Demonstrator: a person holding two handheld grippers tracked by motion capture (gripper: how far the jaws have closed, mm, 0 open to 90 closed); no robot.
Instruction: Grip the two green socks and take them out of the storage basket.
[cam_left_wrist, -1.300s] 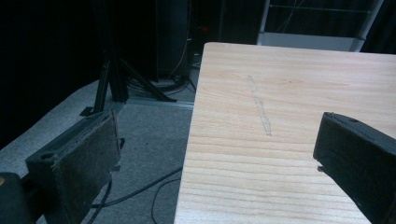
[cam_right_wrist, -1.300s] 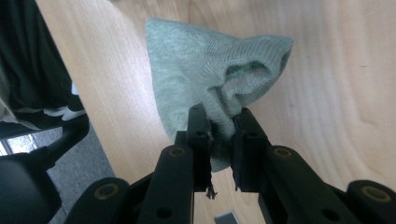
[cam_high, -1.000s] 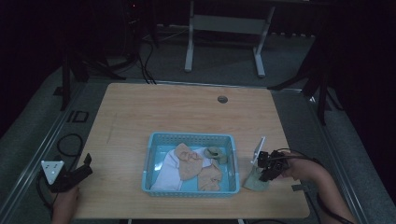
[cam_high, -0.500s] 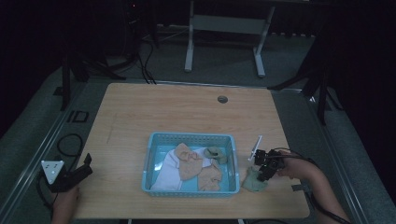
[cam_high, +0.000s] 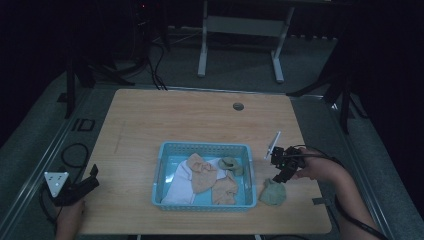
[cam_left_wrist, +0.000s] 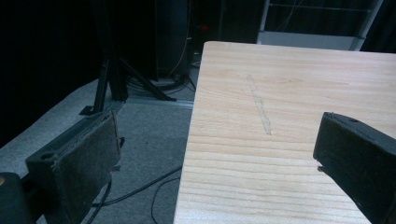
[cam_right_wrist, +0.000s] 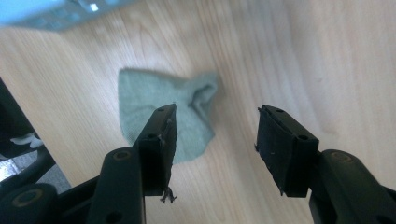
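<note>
Currently the right gripper (cam_high: 280, 172) is hovering just above a grey-green sock (cam_high: 272, 193) that is lying crumpled on the wooden surface (cam_high: 200, 120), just beside the right wall of the blue basket (cam_high: 159, 172). In the right gripper view the sock (cam_right_wrist: 163, 116) is resting flat on the wood beneath the gripper (cam_right_wrist: 215, 140); its fingers (cam_right_wrist: 161, 140) have just been opening, are standing partly apart, and nothing is between them. The sock is touching neither pad.

The basket is holding the remaining laundry: a white garment (cam_high: 180, 182), two tan pieces (cam_high: 202, 175) and a small olive item (cam_high: 231, 164), loosely piled.

The left gripper (cam_high: 80, 189) is idling at the near left corner of the surface. In the left gripper view its fingers (cam_left_wrist: 88, 154) are standing wide apart with only bare wood and floor between them.

Judgement: the step in hand is the release of one sock outside the basket, and that release appears complete. The next move is likely calling for the right gripper to clear the sock, travel left over the basket wall, and descend on another piece with fingers spread wide enough to pinch a single layer rather than the whole pile.
</note>
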